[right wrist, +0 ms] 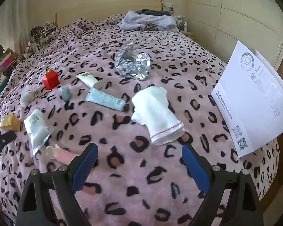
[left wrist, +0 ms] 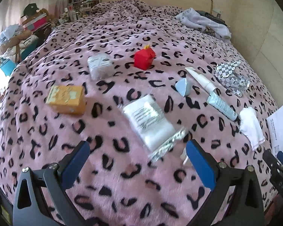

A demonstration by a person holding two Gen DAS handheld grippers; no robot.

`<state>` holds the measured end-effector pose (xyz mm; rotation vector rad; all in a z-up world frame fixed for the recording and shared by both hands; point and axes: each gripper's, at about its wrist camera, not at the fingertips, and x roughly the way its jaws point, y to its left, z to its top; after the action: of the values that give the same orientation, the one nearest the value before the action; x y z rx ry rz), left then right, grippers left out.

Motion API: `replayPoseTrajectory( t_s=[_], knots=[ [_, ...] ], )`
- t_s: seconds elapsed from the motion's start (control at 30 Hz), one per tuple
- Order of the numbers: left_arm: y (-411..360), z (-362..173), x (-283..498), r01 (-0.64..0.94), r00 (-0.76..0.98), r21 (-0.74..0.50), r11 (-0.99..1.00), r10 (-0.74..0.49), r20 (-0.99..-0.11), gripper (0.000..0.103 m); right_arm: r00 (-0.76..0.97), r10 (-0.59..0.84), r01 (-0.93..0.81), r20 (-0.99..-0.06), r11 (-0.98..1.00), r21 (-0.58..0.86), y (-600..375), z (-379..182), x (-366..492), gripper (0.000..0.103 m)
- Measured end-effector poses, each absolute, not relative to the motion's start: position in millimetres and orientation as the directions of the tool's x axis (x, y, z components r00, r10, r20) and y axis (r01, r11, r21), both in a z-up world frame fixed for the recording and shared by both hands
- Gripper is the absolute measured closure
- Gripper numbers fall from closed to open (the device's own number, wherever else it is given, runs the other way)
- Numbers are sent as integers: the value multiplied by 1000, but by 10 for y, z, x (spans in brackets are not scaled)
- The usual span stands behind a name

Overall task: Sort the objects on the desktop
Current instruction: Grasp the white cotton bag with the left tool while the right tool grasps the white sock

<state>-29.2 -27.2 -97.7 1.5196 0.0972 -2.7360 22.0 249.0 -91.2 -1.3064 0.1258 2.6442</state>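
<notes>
Small objects lie scattered on a pink leopard-print bedspread (left wrist: 122,37). In the left wrist view I see an orange box (left wrist: 67,99), a grey-white box (left wrist: 99,66), a red house-shaped box (left wrist: 144,58), a clear packet of white cloth (left wrist: 151,120), a blue wedge (left wrist: 183,87), a white tube (left wrist: 201,79), a pale blue tube (left wrist: 221,105), a white glove (left wrist: 251,126) and crumpled foil (left wrist: 230,75). My left gripper (left wrist: 137,156) hovers open just short of the packet. My right gripper (right wrist: 139,160) is open, empty, just below the white glove (right wrist: 156,113).
A white paper bag (right wrist: 254,98) with printed text stands at the bed's right edge. Folded clothes (right wrist: 149,21) lie near the headboard. A small pink and white item (right wrist: 60,153) lies left of my right gripper. Cluttered shelves and boxes (left wrist: 34,20) stand left of the bed.
</notes>
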Motion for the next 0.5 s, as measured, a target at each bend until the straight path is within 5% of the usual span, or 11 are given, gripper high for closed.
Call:
replayPoseTrajectory(
  t_s=[0.5],
  knots=[
    [29, -1549, -1117, 76, -402, -5, -997, -26, -915, 0, -564, 110, -161, -818, -987, -21, 2985, -1299, -730, 10]
  ],
)
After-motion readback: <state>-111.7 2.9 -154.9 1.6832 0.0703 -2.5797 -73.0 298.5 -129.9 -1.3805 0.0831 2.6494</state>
